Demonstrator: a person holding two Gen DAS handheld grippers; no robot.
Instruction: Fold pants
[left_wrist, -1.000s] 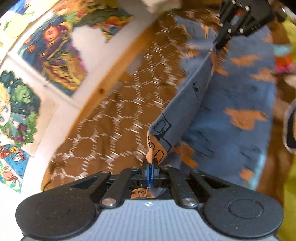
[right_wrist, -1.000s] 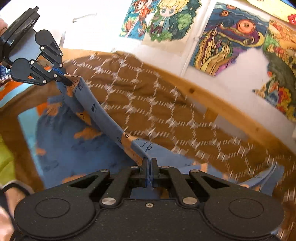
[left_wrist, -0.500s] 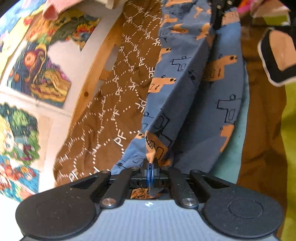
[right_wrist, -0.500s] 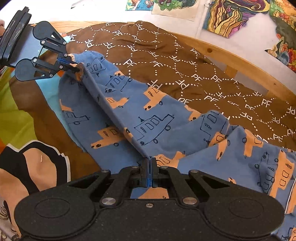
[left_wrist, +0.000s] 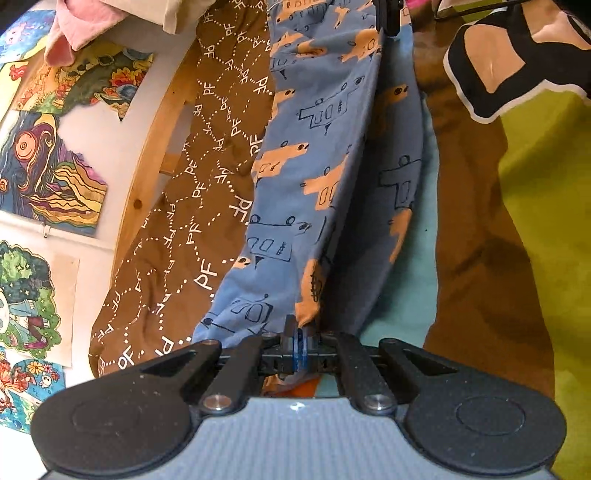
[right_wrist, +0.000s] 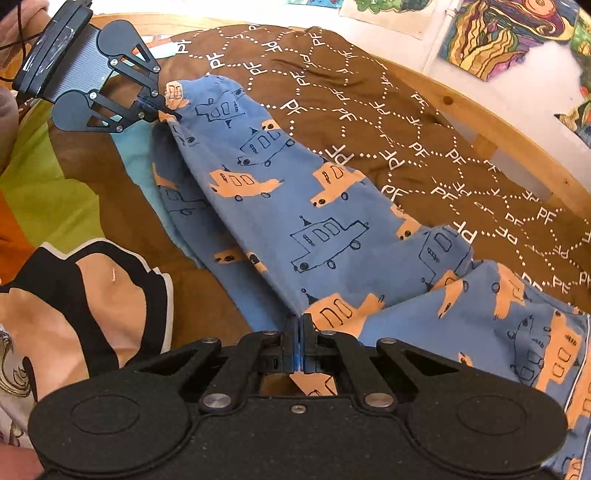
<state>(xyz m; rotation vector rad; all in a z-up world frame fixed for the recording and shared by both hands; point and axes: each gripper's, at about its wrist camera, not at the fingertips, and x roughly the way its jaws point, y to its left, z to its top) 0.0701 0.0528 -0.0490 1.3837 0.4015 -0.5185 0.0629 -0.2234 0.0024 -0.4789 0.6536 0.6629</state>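
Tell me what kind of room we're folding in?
Likely a child's bedroom: the pants lie on a bed with a brown blanket, a wooden bed frame and colourful drawings on the wall.

Counted: one pair of pants (right_wrist: 314, 206), blue with orange and outlined cars. Two grippers: the left (left_wrist: 300, 334) and the right (right_wrist: 300, 325), each clamped on the pants. One brown blanket (right_wrist: 369, 92) printed with white letters. One multicoloured bedspread (left_wrist: 535, 192) under the pants. One wooden bed rail (right_wrist: 498, 122). Wall pictures (left_wrist: 48, 173): at least four in the left wrist view, three at least partly seen in the right wrist view; exact total not clear.
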